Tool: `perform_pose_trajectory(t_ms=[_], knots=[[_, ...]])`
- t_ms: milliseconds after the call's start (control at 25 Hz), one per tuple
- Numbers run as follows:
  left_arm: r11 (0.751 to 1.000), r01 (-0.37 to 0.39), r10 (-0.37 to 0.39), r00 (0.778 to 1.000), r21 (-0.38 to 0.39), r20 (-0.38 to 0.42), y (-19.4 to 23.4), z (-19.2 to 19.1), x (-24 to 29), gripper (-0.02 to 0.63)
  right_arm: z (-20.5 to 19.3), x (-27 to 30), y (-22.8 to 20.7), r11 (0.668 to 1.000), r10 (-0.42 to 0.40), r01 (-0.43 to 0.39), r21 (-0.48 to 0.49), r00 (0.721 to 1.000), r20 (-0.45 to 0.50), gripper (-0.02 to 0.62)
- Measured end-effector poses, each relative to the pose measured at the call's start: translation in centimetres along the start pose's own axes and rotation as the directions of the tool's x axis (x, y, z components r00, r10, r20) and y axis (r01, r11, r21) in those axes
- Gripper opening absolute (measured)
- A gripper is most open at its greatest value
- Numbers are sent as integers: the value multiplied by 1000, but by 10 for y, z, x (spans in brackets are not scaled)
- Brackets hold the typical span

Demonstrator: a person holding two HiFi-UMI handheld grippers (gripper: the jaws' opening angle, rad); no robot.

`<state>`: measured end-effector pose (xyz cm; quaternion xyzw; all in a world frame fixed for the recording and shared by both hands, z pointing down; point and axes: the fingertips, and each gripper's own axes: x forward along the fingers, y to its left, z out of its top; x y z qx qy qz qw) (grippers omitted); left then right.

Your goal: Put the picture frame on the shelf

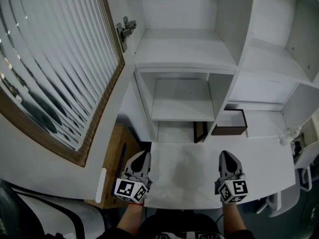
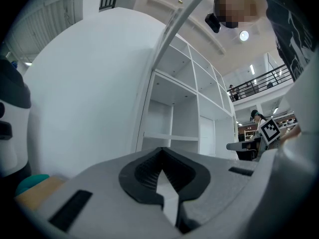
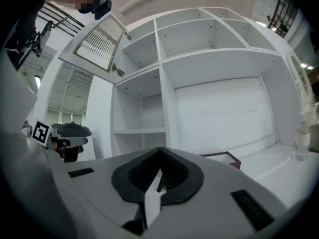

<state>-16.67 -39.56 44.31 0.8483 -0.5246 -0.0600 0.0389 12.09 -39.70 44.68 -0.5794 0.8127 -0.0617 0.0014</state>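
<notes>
A dark brown picture frame [image 1: 230, 123] lies at the back of the white desk [image 1: 184, 178], in the lower right bay of the white shelf unit [image 1: 185, 59]. It shows as a dark red-brown edge [image 3: 228, 158] in the right gripper view. A second dark frame-like piece [image 1: 200, 132] stands on edge in the bay to its left. My left gripper [image 1: 144, 156] [image 2: 161, 159] and right gripper [image 1: 225, 156] [image 3: 159, 169] rest level over the desk's front part, both shut and empty, well short of the frame.
A cabinet door with ribbed glass [image 1: 55, 68] stands open at the left. A wooden unit [image 1: 115, 156] sits below it beside the desk. A clear plastic bottle [image 1: 290, 133] [image 3: 300, 133] stands at the desk's right end, with a chair [image 1: 305, 179] beyond.
</notes>
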Motion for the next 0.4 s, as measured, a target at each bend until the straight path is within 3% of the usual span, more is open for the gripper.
perform_pose_trajectory(t_ms=[400], knots=[[1000, -12, 12, 1000, 1, -2, 3, -1, -1, 5, -5, -1, -3, 1000, -6, 6, 9, 1000, -10, 5]])
